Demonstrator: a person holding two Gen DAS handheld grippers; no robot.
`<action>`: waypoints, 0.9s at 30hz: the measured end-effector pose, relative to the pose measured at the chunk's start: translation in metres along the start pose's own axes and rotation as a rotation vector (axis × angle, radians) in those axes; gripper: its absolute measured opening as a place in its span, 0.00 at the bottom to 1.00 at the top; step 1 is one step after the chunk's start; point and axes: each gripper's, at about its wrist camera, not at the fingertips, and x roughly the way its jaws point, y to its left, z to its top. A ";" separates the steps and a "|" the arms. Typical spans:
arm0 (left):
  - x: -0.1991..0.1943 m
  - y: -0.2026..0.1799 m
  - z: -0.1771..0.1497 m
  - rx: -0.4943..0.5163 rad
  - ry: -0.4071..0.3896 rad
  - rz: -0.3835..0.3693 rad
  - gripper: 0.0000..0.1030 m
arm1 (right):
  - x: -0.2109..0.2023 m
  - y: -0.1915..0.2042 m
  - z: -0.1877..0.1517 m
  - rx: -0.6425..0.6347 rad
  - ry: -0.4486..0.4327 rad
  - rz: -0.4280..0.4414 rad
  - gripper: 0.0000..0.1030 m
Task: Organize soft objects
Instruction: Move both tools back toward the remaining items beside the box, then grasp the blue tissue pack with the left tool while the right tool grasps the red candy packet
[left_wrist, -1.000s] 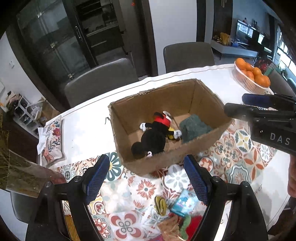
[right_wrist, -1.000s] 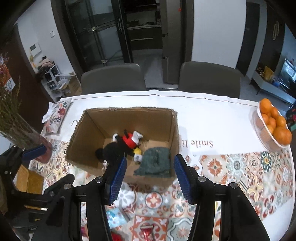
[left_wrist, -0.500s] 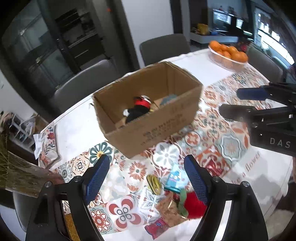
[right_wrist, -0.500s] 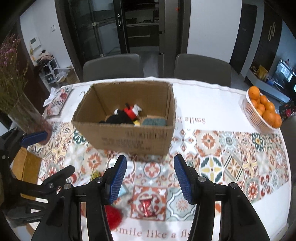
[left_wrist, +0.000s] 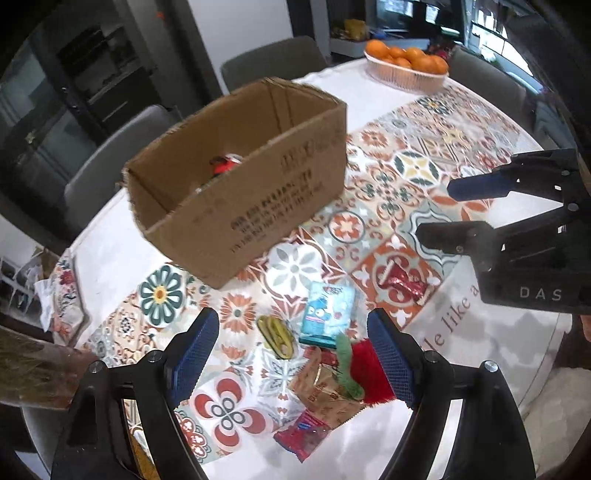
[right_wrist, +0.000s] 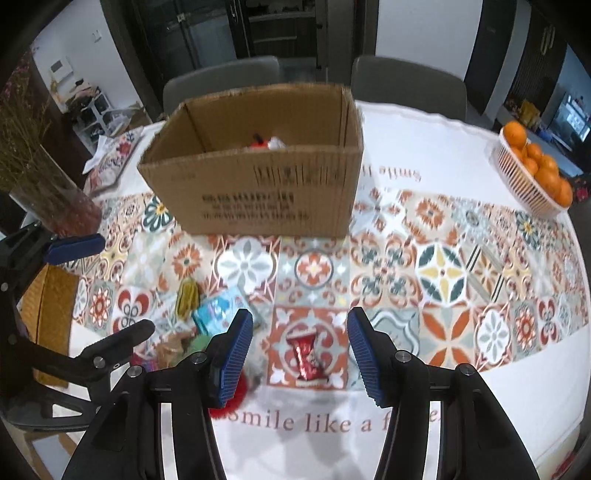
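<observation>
Left gripper (left_wrist: 291, 354): fingers spread wide, nothing held.
Right gripper (right_wrist: 299, 345): likewise agape, empty.
Red plush (left_wrist: 369, 373): lower centre, touching left gripper's right finger; nearer left.
Box (left_wrist: 240, 184): upper centre, beyond.

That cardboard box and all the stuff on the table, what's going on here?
A person holds a two-finger gripper in each hand over a patterned tablecloth. Both the left gripper and the right gripper are open and hold nothing. The cardboard box already has a red and black plush toy inside. A small pile lies loose in front of it: a red fuzzy toy, a blue packet and a red candy wrapper, which lies between the right gripper's fingers.
</observation>
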 end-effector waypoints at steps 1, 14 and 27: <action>0.005 -0.001 0.001 0.009 0.012 -0.009 0.80 | 0.004 -0.001 -0.001 0.005 0.015 0.005 0.53; 0.061 -0.017 0.004 0.119 0.141 -0.085 0.80 | 0.053 -0.013 -0.024 0.035 0.179 0.017 0.53; 0.113 -0.021 0.009 0.108 0.250 -0.138 0.80 | 0.101 -0.020 -0.041 0.047 0.271 0.050 0.53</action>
